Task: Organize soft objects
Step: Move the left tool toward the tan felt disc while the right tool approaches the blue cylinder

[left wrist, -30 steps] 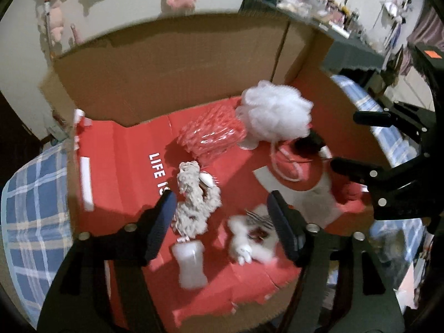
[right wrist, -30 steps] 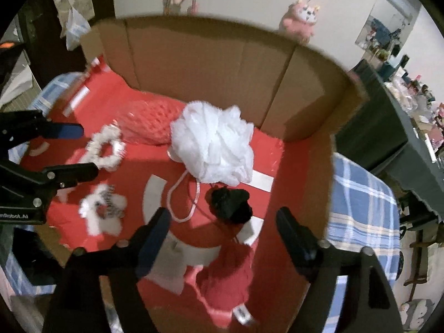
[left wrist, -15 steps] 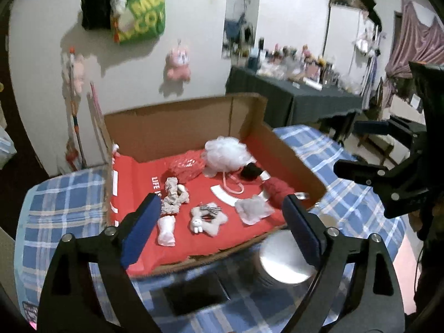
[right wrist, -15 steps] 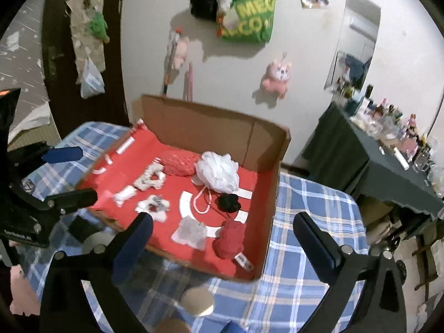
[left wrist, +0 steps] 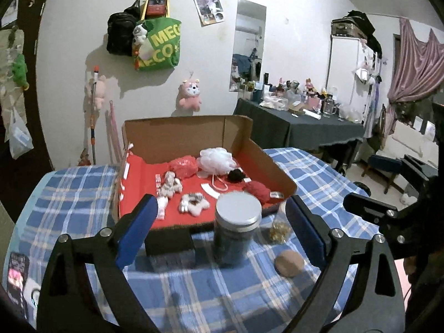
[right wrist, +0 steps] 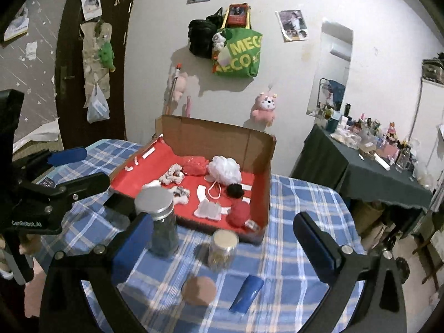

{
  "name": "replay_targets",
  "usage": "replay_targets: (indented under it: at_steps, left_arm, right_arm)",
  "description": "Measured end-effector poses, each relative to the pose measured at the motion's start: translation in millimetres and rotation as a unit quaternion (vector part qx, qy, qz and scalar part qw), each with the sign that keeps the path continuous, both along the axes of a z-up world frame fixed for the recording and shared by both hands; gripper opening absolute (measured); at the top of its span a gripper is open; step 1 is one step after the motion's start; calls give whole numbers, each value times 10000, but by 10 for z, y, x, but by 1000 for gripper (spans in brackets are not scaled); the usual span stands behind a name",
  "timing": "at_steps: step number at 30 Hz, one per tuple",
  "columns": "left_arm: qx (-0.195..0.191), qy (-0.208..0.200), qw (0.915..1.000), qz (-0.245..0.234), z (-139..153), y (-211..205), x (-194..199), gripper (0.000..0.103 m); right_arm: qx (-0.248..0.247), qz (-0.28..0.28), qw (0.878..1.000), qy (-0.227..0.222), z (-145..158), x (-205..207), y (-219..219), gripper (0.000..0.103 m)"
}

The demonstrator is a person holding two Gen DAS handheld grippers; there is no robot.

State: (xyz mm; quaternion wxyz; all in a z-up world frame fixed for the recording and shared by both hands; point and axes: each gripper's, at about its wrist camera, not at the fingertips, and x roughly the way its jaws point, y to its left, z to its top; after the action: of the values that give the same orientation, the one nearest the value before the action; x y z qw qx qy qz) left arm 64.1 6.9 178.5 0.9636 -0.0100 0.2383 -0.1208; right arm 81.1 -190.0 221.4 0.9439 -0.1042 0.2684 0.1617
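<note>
Left gripper (left wrist: 219, 229): jaws just widened, apart, empty. Right gripper (right wrist: 222, 240): jaws just widened, apart, empty.

Soft items — white mesh pouf (right wrist: 224, 169), red yarn ball (right wrist: 238, 214) — lie in red-lined cardboard box (right wrist: 216, 136) at tabletop far edge. Judgement: approach each low, pinch at its middle.

Blue plaid tabletop (right wrist: 299, 202); dark lidded jar (right wrist: 161, 222) near front edge; white wall behind.

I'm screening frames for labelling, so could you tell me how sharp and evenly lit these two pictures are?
Left wrist view: strong fisheye bending, dark corners, the tall jar and checked cloth nearby are softly blurred, the cardboard box is sharper. Right wrist view: same bending, the hanging green bag casts a hard wall shadow, the near cork lid is smeared.
</note>
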Motion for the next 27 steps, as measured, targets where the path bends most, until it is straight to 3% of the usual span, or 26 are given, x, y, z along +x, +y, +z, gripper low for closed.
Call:
replay_targets:
  at_steps: [11,19,27]
  left_arm:
    - [105,207,9997,44,-471,-187,-275,94]
    - [83,578,9983,-27,-729,-320,-201,94]
    - [-6,1144,9925,-434,-1026,-601,23,94]
  right_arm:
    - [170,-449,9988,-17,-439,-422,-151,103]
    - [257,-661,9971,275,-788,-400,-304,103]
    - [354,-848,9934,683,-1101,-160,-605,103]
